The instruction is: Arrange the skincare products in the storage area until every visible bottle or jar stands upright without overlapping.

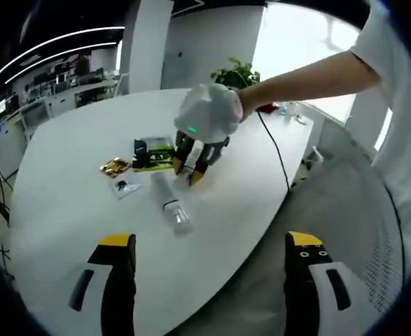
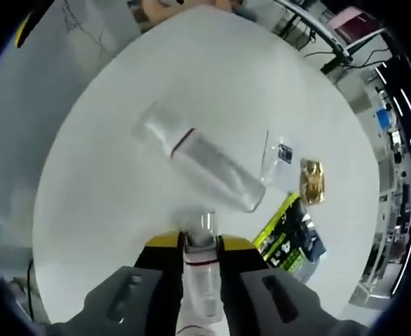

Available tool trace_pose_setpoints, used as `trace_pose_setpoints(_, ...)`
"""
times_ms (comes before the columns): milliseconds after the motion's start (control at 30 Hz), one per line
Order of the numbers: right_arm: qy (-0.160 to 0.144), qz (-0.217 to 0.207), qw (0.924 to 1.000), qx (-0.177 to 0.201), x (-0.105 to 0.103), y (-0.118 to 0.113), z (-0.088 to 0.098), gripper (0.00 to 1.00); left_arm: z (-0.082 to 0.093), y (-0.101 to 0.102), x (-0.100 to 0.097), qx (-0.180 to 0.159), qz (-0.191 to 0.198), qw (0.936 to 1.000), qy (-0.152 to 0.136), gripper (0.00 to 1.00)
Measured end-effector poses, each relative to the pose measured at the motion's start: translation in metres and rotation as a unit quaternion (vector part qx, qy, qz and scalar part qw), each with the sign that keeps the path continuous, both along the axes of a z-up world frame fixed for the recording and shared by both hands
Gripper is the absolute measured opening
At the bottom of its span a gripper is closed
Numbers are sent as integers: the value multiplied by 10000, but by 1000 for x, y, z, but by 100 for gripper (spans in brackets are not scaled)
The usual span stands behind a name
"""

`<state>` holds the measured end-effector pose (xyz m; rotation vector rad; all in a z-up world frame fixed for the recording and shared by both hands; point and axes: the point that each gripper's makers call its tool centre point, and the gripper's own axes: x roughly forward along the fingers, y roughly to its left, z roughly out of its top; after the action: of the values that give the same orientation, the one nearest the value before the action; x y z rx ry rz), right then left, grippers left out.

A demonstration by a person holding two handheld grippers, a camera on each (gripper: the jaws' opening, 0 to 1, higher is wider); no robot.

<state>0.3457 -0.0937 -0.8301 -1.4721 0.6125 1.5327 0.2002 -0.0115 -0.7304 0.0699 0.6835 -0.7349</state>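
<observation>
right claw (image 2: pixel 202 246) is clamped on a small clear bottle (image 2: pixel 200 269), its yellow-tipped jaws pressed against both sides just below the bottle's cap end, which points forward over the white table (image 2: pixel 100 175). just ahead of it a larger clear bottle (image 2: pixel 204 159) lies on its side on the table, frosted cap toward the far left and a thin dark ring at its neck. to the right of that bottle sit a small clear sachet (image 2: pixel 278 155), a gold foil packet (image 2: pixel 311 180) and a green and black box (image 2: pixel 291 238), all flat on the table.

left claw (image 1: pixel 209 241) hangs with its two jaws spread wide apart and nothing between them, near the table's front edge. in the left gripper view the right claw (image 1: pixel 191 168) comes down from a white housing held by a person's hand (image 1: pixel 223 105), its tips low over the table beside the lying clear bottle (image 1: pixel 171 203). the green and black box (image 1: pixel 151 154), the gold foil packet (image 1: pixel 115 166) and the sachet (image 1: pixel 124 187) lie just left of it. a potted plant (image 1: pixel 237 72) stands at the far side of the table, and a black cable (image 1: pixel 275 154) runs across its right part.
</observation>
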Motion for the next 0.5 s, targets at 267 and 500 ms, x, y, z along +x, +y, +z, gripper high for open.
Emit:
trace_pose_setpoints(267, -21, 74, 10000, 11, -3, 2, -1, 18, 0, -1, 0, 10, -15, 10000, -3, 83)
trace_pose_setpoints(500, -43, 63, 9999, 90, -4, 5, 1, 18, 0, -1, 0, -10, -9, 10000, -7, 83)
